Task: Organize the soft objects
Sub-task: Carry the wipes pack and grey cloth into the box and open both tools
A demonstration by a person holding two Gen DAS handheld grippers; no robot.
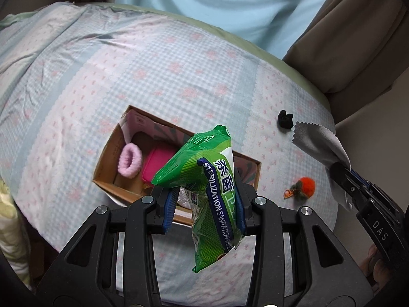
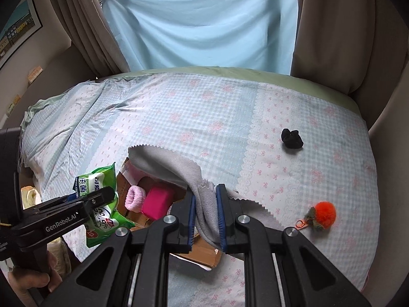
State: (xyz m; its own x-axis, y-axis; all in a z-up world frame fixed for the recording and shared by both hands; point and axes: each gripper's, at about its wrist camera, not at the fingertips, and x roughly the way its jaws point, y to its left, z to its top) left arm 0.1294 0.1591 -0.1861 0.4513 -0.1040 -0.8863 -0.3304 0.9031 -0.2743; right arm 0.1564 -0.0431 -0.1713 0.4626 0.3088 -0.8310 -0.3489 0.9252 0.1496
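Note:
My left gripper [image 1: 204,192] is shut on a green pack of wet wipes [image 1: 204,168] and holds it above the near end of an open cardboard box [image 1: 107,153] on the bed. The box holds a pink fluffy scrunchie [image 1: 129,161] and a magenta pouch [image 1: 157,163]. My right gripper [image 2: 205,194] is shut on a grey cloth [image 2: 168,165] that drapes over the box [image 2: 125,179]. The right gripper also shows in the left wrist view [image 1: 340,168], and the left gripper in the right wrist view [image 2: 102,194].
A black scrunchie [image 2: 292,138] and an orange pom-pom keychain [image 2: 324,213] lie on the checked bedsheet [image 2: 204,117] to the right. Beige curtains [image 2: 332,25] and a light blue sheet [image 2: 204,20] hang behind the bed. The bed edge is at right.

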